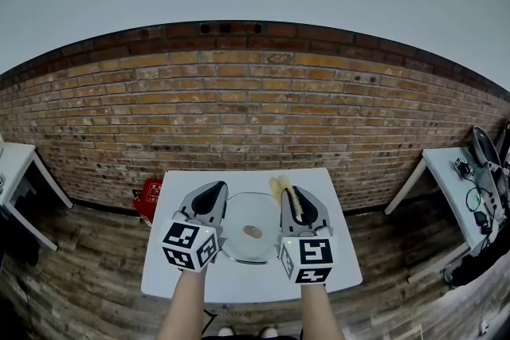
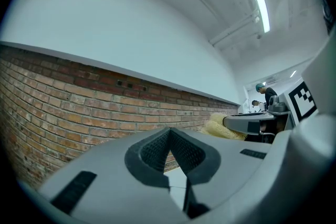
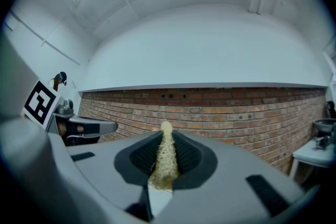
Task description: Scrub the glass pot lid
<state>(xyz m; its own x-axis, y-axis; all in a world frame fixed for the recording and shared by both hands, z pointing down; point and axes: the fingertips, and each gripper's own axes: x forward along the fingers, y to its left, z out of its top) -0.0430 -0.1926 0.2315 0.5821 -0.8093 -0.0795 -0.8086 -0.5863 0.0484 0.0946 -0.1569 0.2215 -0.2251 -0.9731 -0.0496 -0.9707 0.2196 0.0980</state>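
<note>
While both grippers point level toward the brick wall, the glass pot lid lies flat at the middle of the white table, with a small brown spot at its centre; whether that is a knob or grime cannot be told. Seen from the head view, the left gripper sits at the lid's nine o'clock and the right gripper at its three o'clock, each close beside the rim, though contact with the glass cannot be made out. The left gripper's own view shows its ribbed jaws brought together at the tips with nothing between them, only a sliver of table showing below. The right gripper's view shows its jaws pressed onto a yellow fibrous scrubber, which stands as a narrow strip between the pads; in the head view its free end pokes out past the tips at the lid's one o'clock. A marker cube rides on the near end of the left gripper and another marker cube on the right, at the lid's seven and five o'clock. A red object lies on the wooden floor off the table's ten o'clock corner, and a side table carrying small gear stands well apart at three o'clock.
</note>
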